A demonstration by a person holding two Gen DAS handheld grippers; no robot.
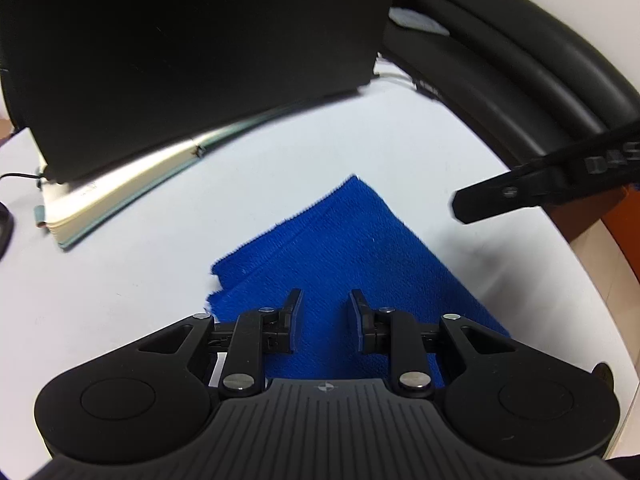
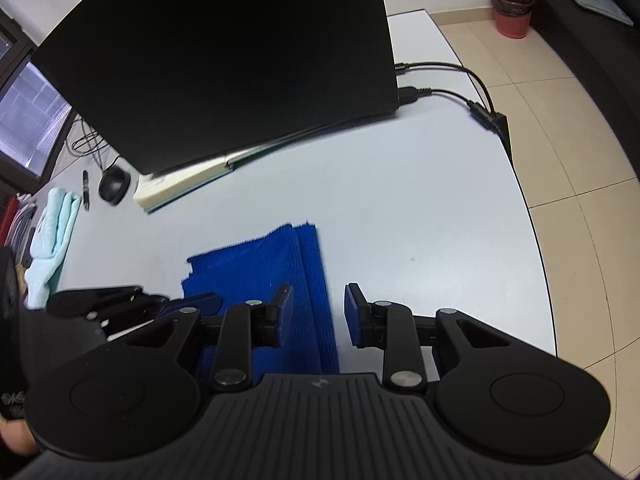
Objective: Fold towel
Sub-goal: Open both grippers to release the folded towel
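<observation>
blue towel (image 1: 344, 256) folded | both jaws apart | table (image 2: 420, 216) right edge near

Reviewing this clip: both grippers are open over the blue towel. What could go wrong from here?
1. The blue towel already lies in uneven layers; a grasp by the left gripper might catch only the top one.
2. The right gripper straddles the towel's right edge and could close on too little cloth.
3. A wide lift could brush the laptop and notebook behind.
</observation>
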